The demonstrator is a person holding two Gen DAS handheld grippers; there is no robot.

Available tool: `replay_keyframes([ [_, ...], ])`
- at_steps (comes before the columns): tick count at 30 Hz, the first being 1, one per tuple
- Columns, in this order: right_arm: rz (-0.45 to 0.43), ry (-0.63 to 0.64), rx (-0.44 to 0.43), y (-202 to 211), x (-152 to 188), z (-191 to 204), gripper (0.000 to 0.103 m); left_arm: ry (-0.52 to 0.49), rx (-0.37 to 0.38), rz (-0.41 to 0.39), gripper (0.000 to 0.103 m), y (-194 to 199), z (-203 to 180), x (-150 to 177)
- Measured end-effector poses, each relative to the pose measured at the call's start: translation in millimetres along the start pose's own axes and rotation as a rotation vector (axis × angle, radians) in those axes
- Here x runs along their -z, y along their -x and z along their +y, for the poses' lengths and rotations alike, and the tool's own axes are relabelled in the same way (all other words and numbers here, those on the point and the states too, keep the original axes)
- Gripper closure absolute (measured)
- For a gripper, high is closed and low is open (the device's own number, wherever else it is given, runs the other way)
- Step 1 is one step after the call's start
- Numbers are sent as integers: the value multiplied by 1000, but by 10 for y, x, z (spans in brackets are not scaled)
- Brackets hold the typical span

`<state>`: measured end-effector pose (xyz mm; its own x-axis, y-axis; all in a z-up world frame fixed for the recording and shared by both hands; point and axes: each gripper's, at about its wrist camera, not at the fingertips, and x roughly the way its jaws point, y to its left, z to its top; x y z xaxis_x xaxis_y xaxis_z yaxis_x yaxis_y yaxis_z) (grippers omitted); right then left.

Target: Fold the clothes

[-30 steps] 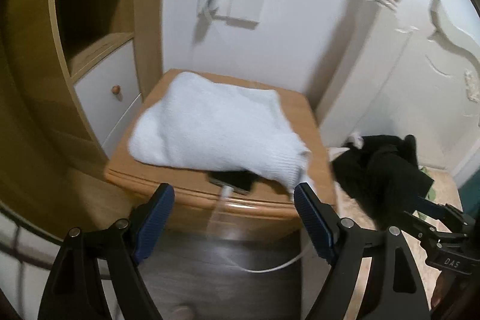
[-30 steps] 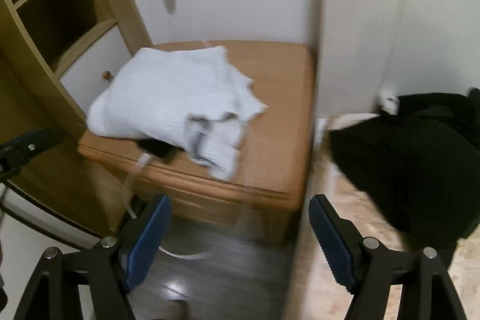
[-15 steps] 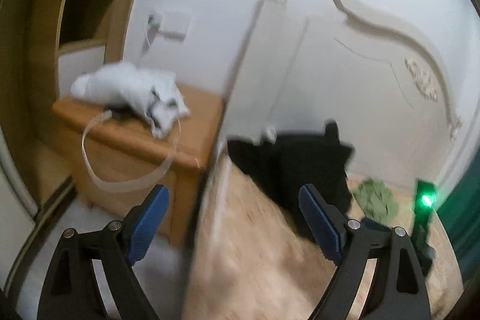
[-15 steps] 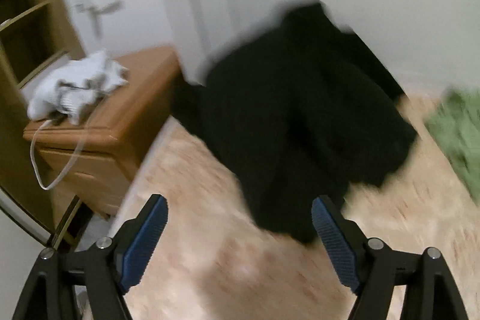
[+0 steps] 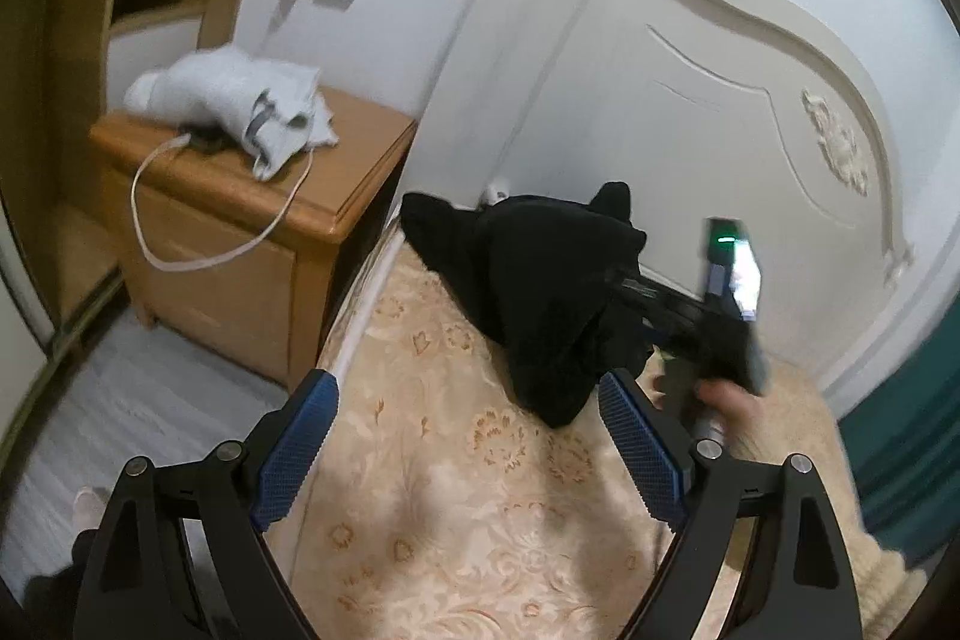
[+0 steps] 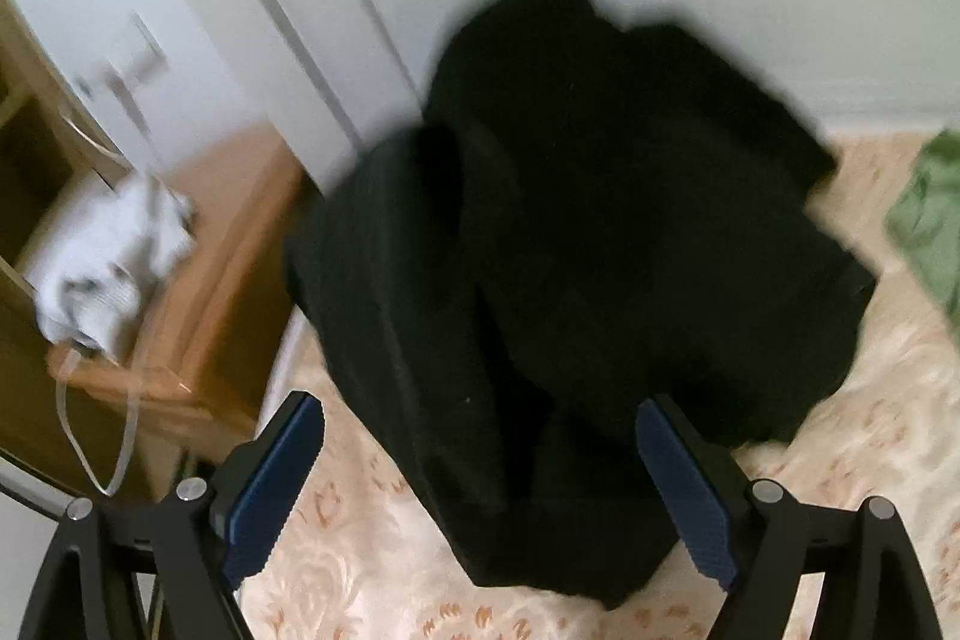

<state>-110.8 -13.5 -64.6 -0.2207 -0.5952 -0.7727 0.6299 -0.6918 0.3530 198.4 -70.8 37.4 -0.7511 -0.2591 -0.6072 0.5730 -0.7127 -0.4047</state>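
Left wrist view. My left claw: jaws spread wide, nothing between them, poised over the patterned bedspread. Black garment: crumpled heap on the bed, up against the white headboard. My right claw, held in my right hand, reaches toward the heap's far side. White garment: bundled on the wooden nightstand, a white cable looping off the front.

Right wrist view, blurred. My right claw: released, jaws parted, the near edge of the black garment showing between them but not pressed by the pads. Green cloth: at the right edge, apart from the heap.

Handling, judged: black garment soft, limp, fairly thick, not fragile; likely to sag and drag when lifted. Best taken at a hem or shoulder edge, one claw each side, then spread flat.
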Motion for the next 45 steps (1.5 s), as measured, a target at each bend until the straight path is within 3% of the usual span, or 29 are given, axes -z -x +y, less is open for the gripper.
replay_keyframes([
  [1,35,-55,19,-132,-8,-36,39,25,-4,0,12,5,60,-12],
  [2,57,-110,27,-235,-11,-81,83,44,-2,4,12,6,110,-33],
  [3,72,-167,34,-305,-14,-128,101,62,1,8,12,7,159,-54],
  [4,60,-219,35,-295,-16,-162,100,71,1,15,12,12,197,-76],
  [7,-92,-243,-10,123,-61,-97,100,56,5,2,12,64,252,-132],
  [13,-391,-55,-91,1669,-373,188,102,62,54,-18,12,88,126,-134],
  [19,-540,79,-177,3211,-351,312,102,-2,235,47,12,-16,-425,-139],
  [24,-594,191,-268,4186,58,355,102,-197,444,75,12,125,-1059,104],
  [27,-614,229,-272,4470,160,413,102,-252,580,134,12,164,-1380,324],
  [29,-618,229,-264,4574,207,389,102,-250,627,128,16,222,-1488,388],
  [30,-623,226,-249,4610,227,364,102,-248,644,117,46,265,-1528,410],
  [31,-628,222,-233,4645,248,339,102,-256,661,121,93,296,-1556,410],
  [36,-615,152,-98,4692,419,24,102,-311,566,107,95,461,-1565,201],
  [40,-571,85,-2,4602,556,-258,102,-252,534,90,95,576,-1437,-159],
  [45,-432,1,-45,4353,733,-505,102,-290,446,65,95,745,-1536,-650],
])
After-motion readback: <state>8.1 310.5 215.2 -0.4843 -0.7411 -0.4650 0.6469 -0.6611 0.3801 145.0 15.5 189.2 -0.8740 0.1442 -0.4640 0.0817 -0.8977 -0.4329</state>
